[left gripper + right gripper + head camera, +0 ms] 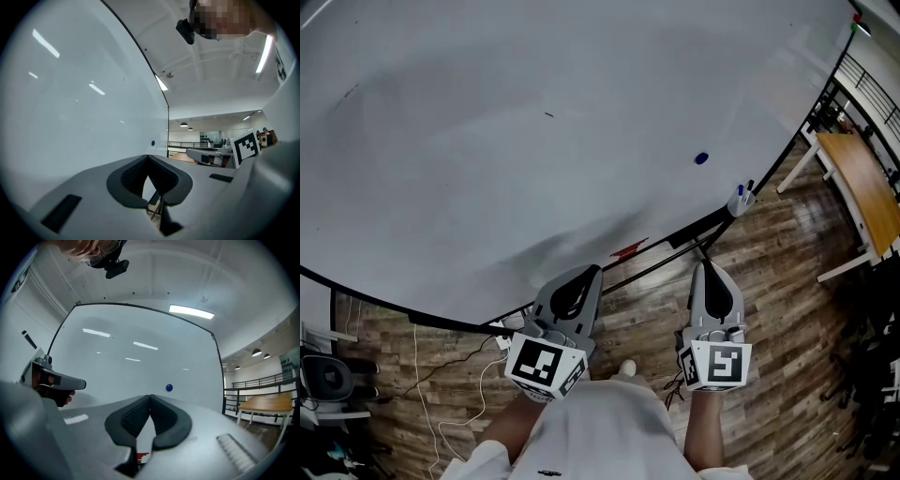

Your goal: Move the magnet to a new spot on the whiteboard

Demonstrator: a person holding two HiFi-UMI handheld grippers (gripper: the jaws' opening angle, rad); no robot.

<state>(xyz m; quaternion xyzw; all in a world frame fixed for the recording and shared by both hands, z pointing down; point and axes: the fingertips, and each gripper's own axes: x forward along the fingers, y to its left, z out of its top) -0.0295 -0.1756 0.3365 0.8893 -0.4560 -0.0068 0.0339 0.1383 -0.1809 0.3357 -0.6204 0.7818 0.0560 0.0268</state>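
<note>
At right of centre in the head view, the blue magnet (701, 158) sits on the whiteboard (534, 141), well apart from both grippers. The left gripper (592, 271) and right gripper (709, 265) are closed and empty, held low in the frame, probably ready to approach. Below the magnet, a holder (741, 200) carries markers.

A wooden table (862, 192) stands on the plank floor (787, 309), white cables (415, 366) trailing at left.

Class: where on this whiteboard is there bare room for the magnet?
The white whiteboard is bare almost everywhere left of and above the small round blue magnet. Only its lower edge is crowded: a marker holder and a red item.
</note>
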